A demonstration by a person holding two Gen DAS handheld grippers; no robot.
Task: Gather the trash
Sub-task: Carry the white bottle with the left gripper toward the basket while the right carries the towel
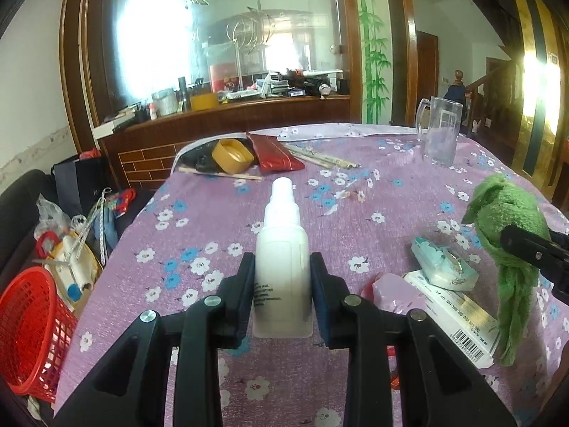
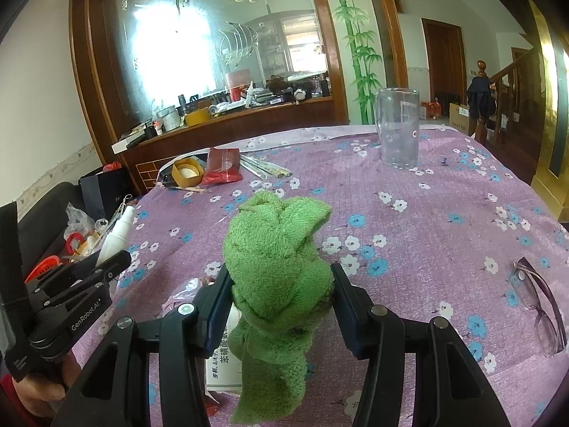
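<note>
Left wrist view, nearest: black two-finger left gripper (image 1: 282,284), jaws drawn in tight and clamped on the lower body of a white plastic spray bottle (image 1: 282,249).
Bottle look: opaque white, flat-sided, narrow neck and rounded cap pointing away from the camera; small dark print low on its label side.
Bottle place: held off the purple floral tablecloth (image 1: 320,391), its base between the dark blue pads (image 1: 249,284).
Left gripper pose: tilted downward toward the table.
Beside it, right: pale blue tissue packet (image 1: 444,267), pink plastic wrapper (image 1: 394,295) and white printed carton with a barcode (image 1: 458,316) lying close together on the cloth.
Off the table, left: red mesh plastic basket (image 1: 28,331) low down, next to a heap of bags.
Far end: yellow round tub (image 1: 233,154), dark red foil pouch (image 1: 274,153), clear glass mug (image 1: 441,131).

Right wrist view, nearest: black right gripper (image 2: 281,302), jaws partly apart and pressing on a bunched green knitted cloth (image 2: 274,274).
Cloth look: fuzzy, knotted into a lump above the pads, a loose tail hanging below.
Right gripper pose: angled down over the carton (image 2: 224,366).
Left edge: the left gripper (image 2: 106,259) with the bottle (image 2: 117,235), a hand (image 2: 46,384) under its handle.
Right edge: purple-framed eyeglasses (image 2: 540,306) on the cloth.
</note>
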